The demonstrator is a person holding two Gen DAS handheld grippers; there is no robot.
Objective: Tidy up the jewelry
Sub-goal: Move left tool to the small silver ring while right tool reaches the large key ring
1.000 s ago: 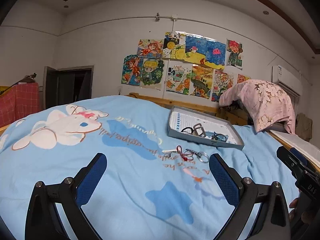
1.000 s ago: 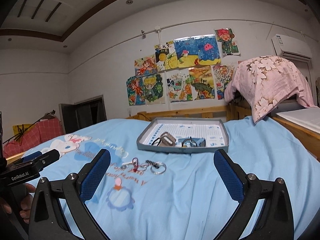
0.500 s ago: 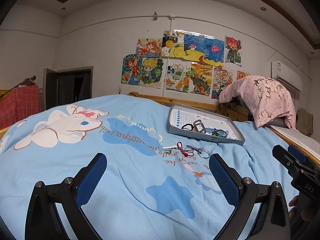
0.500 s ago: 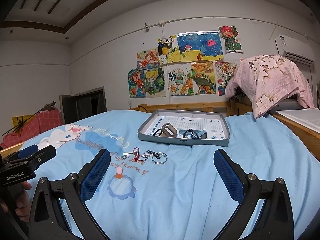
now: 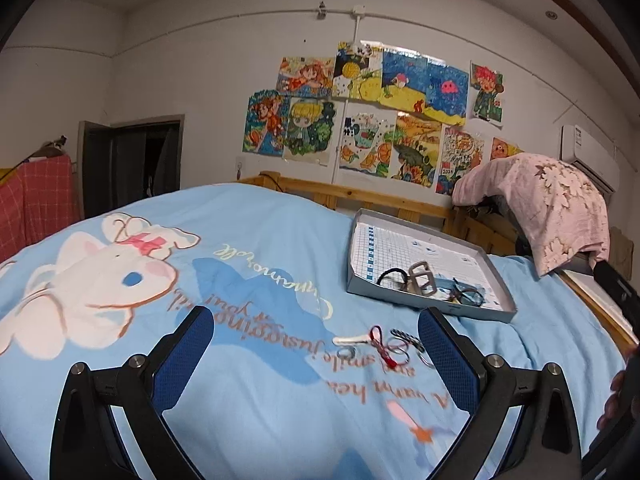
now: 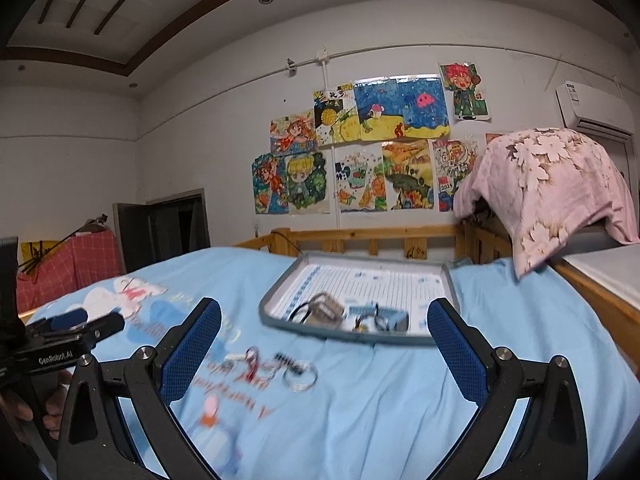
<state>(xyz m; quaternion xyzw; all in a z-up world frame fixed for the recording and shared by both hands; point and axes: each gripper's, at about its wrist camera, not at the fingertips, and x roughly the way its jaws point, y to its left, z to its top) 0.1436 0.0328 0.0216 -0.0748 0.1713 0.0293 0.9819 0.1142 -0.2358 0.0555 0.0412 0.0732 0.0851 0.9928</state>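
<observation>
Holding both tools wide and empty, we sit lower and nearer than 1 s ago: left tool (image 5: 316,344), right tool (image 6: 324,340). Loose jewelry (image 5: 384,346) on bed (image 5: 248,412), just before tray (image 5: 492,272).

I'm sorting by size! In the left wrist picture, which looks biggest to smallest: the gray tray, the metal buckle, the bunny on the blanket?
1. Bunny print, though it lies nearer the camera, which may exaggerate it.
2. Gray tray.
3. Metal buckle, lying inside the tray.
</observation>
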